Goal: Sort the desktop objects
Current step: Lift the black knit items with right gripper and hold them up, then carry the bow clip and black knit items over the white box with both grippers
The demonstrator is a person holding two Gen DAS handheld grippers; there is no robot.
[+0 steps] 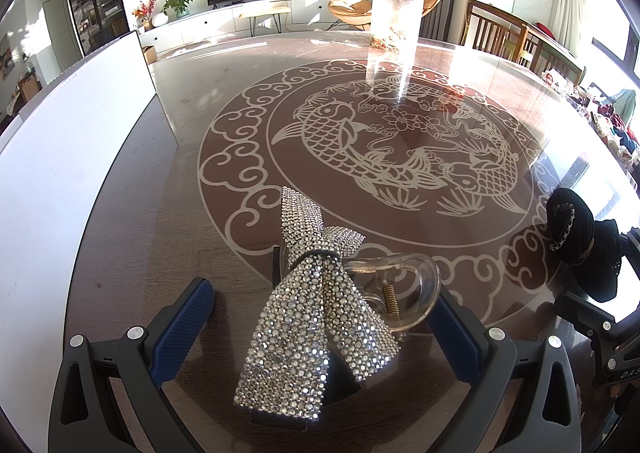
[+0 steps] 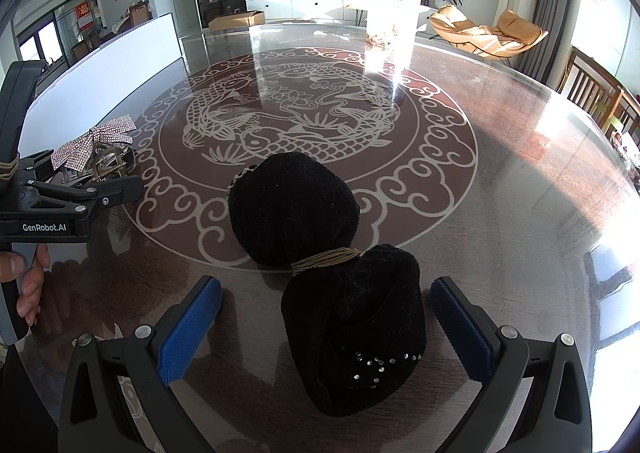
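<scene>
Left gripper fingers spread wide around the rhinestone bow clip; right gripper fingers wide around the black velvet bow, whose tan band shows only there.

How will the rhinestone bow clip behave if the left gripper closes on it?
The rhinestone bow clip probably flexes at its fabric tails, while the clear claw looks rigid. The smooth plastic may slip against the left gripper pads. Likely light.

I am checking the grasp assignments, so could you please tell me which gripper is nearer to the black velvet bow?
Right. The right gripper has its open fingers on either side of the black velvet bow; the left gripper is off to its left, around the rhinestone bow clip.
</scene>
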